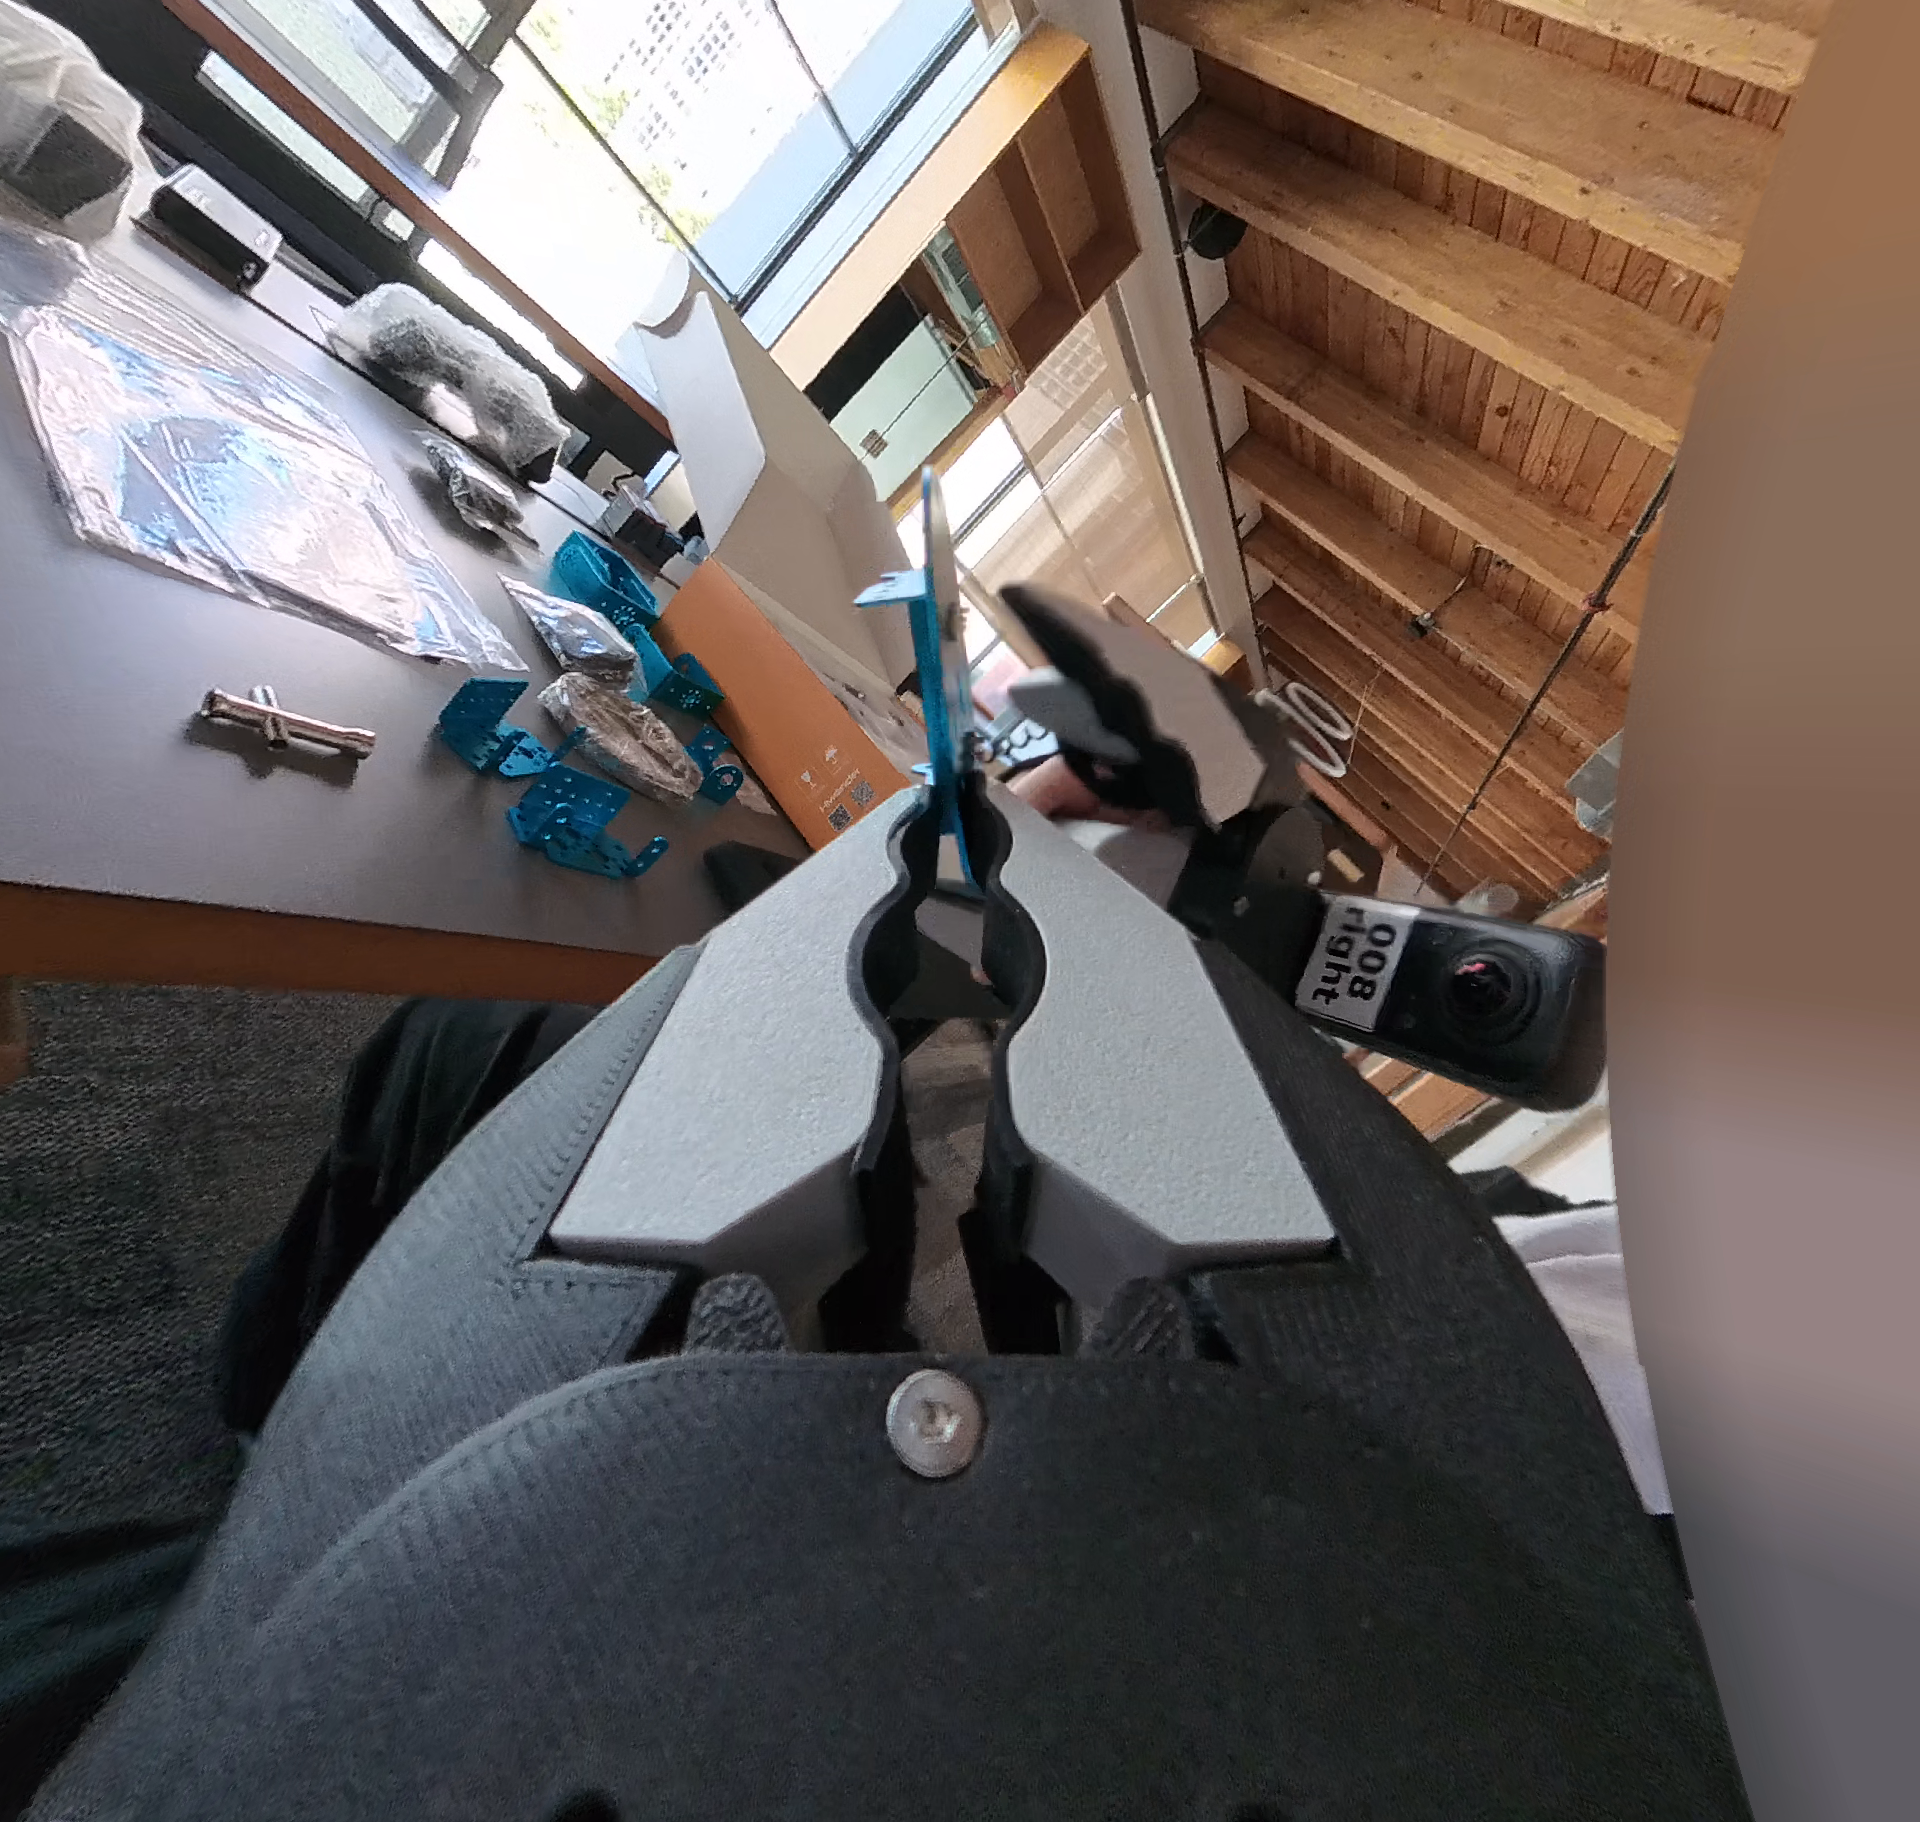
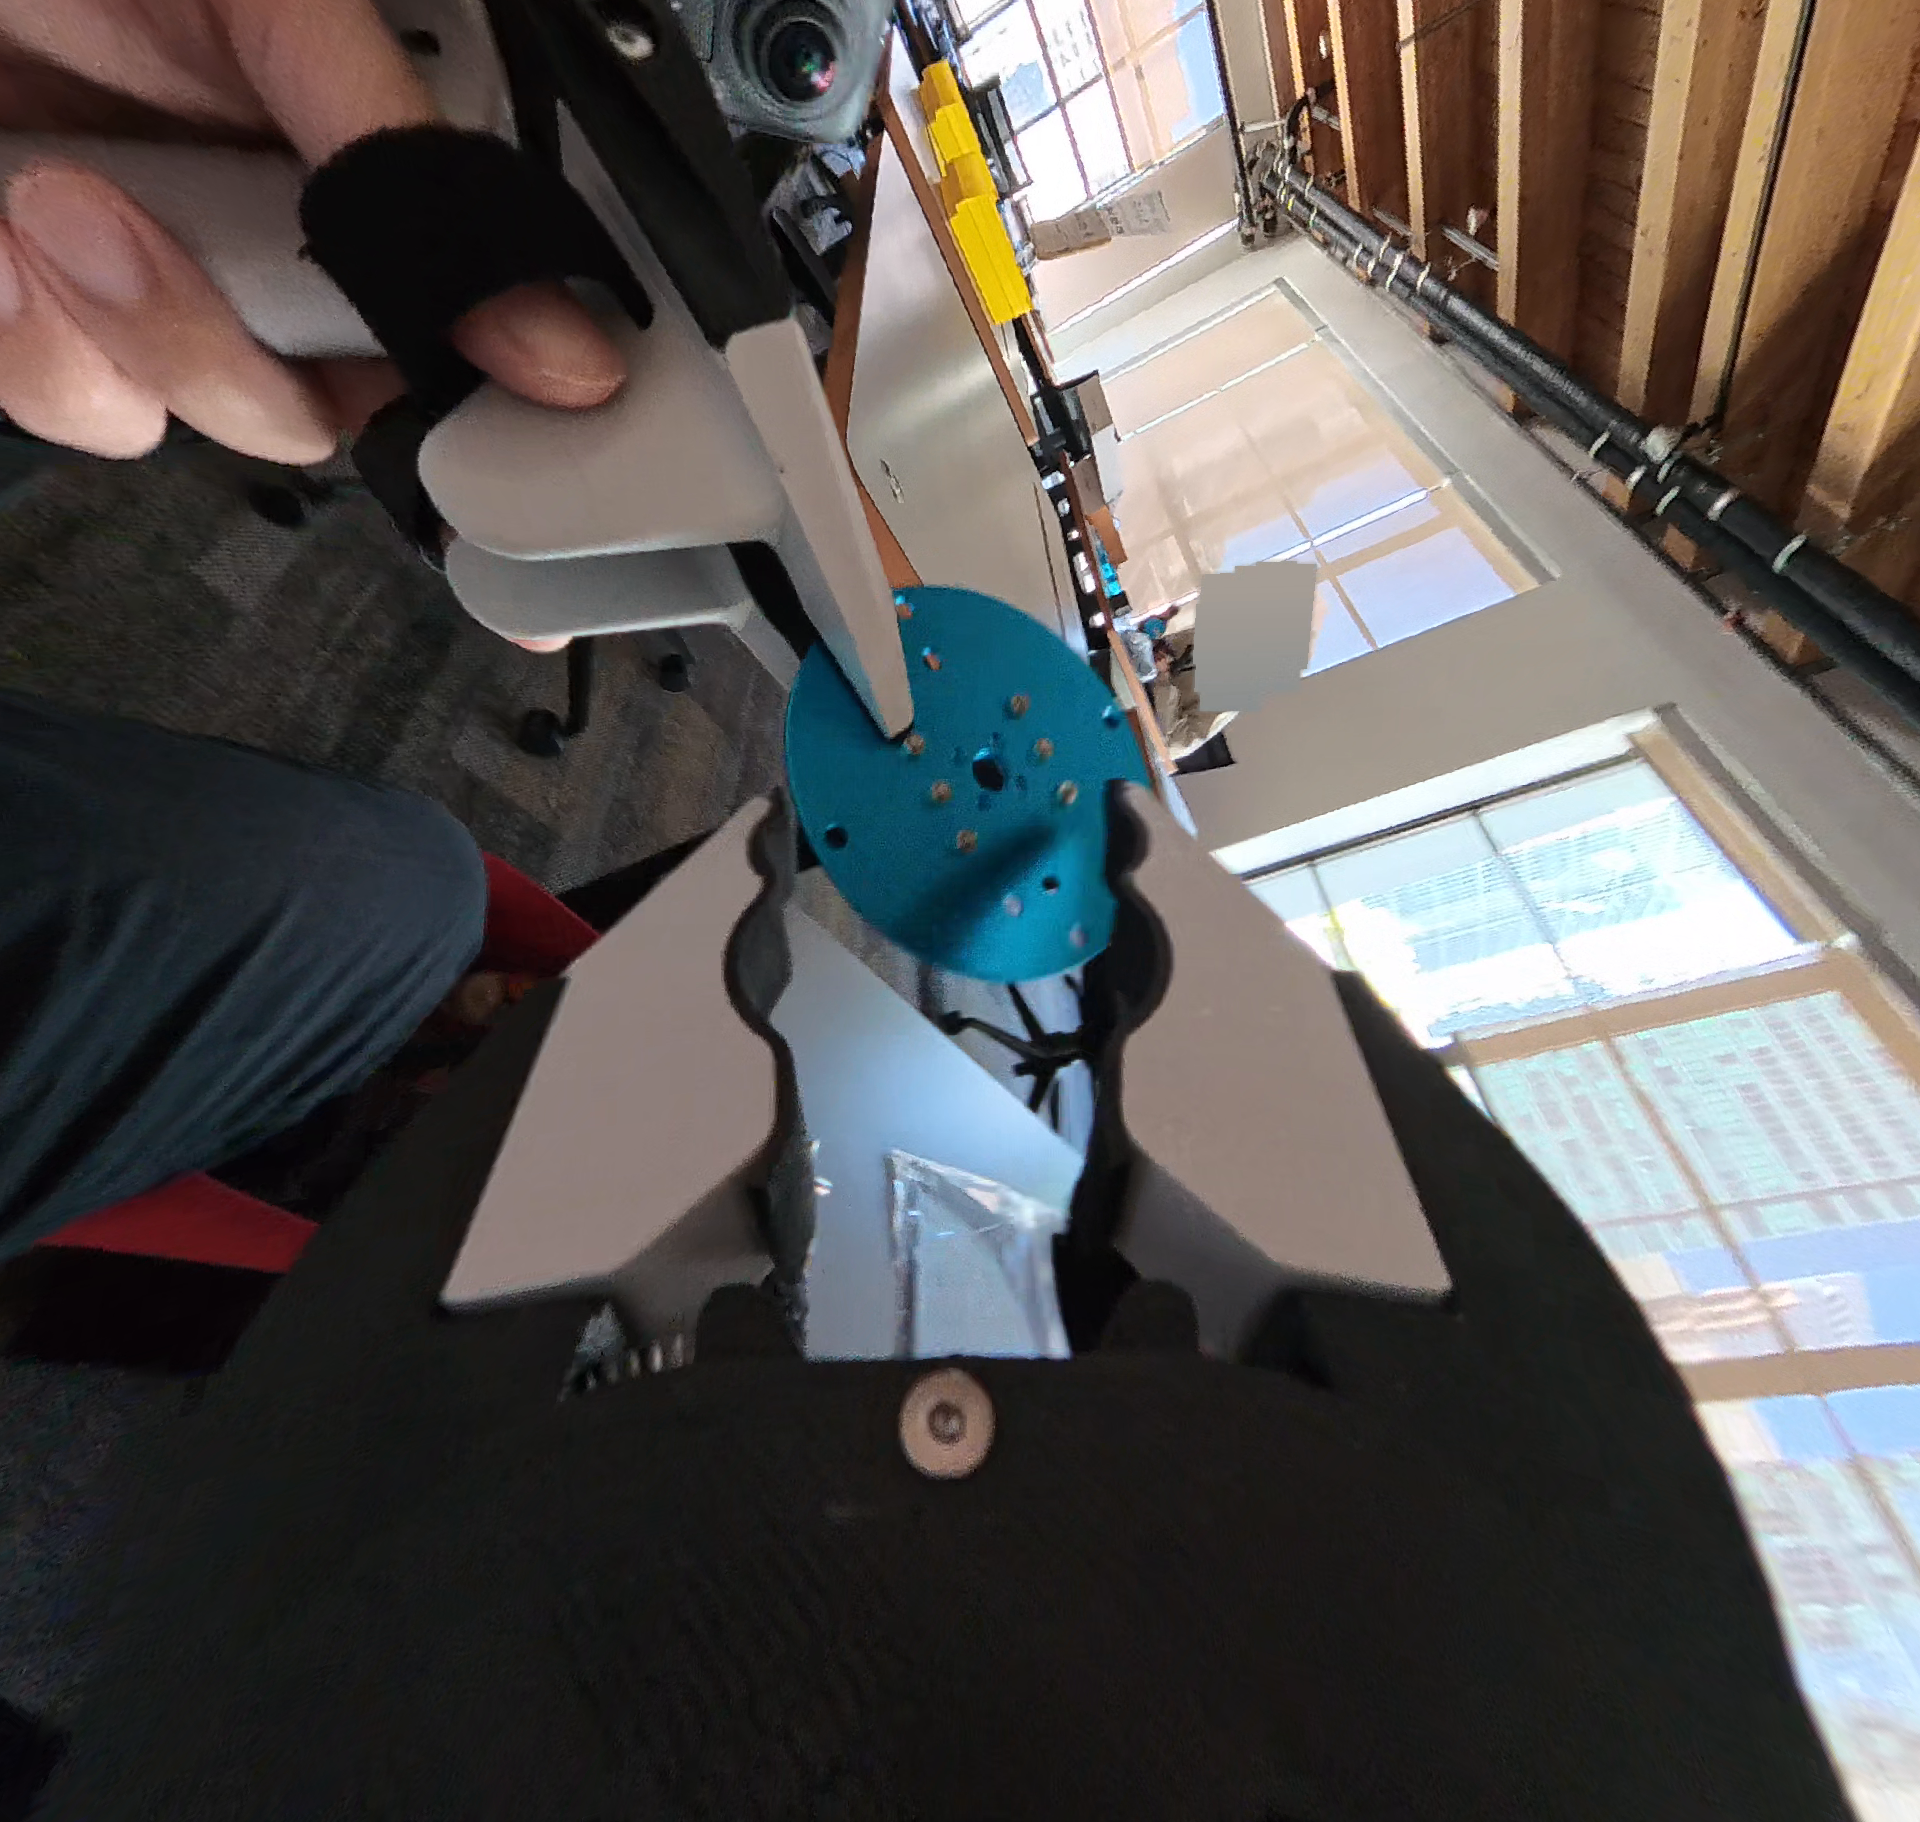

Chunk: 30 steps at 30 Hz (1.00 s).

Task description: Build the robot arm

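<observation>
My left gripper (image 1: 948,801) is shut on the edge of a blue round metal plate with holes (image 1: 940,671), which I see edge-on and held up in the air. In the right wrist view the same plate (image 2: 966,837) faces the camera, with the left gripper (image 2: 894,723) clamped on its upper left edge. A hand (image 2: 156,266) holds that gripper. My right gripper (image 2: 951,816) is open, its fingertips on either side of the plate's near part, and I cannot tell if they touch it. The right gripper also shows in the left wrist view (image 1: 1023,645), just right of the plate.
A dark table (image 1: 104,816) carries several blue perforated brackets (image 1: 561,785), a metal T-shaped tool (image 1: 281,723), clear plastic bags (image 1: 239,484) and an orange and white box (image 1: 790,671). The person's dark-clothed legs (image 2: 208,941) and carpet lie below the grippers. Less than 4 cm separates the two grippers' tips.
</observation>
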Motion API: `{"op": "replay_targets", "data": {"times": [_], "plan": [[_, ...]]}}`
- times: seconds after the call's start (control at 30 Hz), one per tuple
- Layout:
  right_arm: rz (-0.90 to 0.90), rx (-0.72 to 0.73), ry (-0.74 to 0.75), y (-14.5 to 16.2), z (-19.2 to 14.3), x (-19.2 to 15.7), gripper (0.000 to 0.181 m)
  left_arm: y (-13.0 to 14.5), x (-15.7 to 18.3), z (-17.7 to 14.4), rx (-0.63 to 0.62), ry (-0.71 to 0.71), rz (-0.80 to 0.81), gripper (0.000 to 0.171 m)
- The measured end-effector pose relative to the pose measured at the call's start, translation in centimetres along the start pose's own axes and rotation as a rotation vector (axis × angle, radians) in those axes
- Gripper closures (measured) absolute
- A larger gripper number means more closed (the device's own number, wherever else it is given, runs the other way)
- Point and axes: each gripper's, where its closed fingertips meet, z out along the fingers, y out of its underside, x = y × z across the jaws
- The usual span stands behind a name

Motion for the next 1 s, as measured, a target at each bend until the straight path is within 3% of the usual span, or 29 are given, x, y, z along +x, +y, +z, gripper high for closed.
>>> {"op": "replay_targets", "data": {"times": [0.07,0.13,0.4,0.57,0.73,0.8,1.0], "plan": [[-0.076,0.006,-0.03,-0.5,0.1,-0.3,0.118,0.6,-0.1,0.2,-0.031,-0.008,0.02,0.169],[-0.095,-0.017,-0.107,-0.4,0.2,-1.1,0.126,0.8,0.1,0.3,-0.043,-0.001,0.018,0.169],[-0.006,-0.022,-0.115,-0.6,0.3,-0.7,0.128,0.3,0.5,0.2,-0.028,-0.011,0.071,0.169],[0.01,-0.01,-0.13,-0.9,0.0,-0.9,0.148,0.0,0.8,0.1,-0.01,-0.002,0.073,0.168],[-0.071,-0.032,-0.062,-1.1,0.1,-0.5,0.146,-0.3,1.0,0.0,0.0,0.011,0.043,0.168],[-0.093,-0.041,-0.015,-1.1,0.2,0.2,0.126,-0.2,0.7,0.0,-0.005,-0.004,0.044,0.169],[-0.169,-0.104,-0.082,-0.1,0.3,-0.7,0.121,0.6,0.3,0.3,-0.067,-0.078,0.147,0.169]]}}
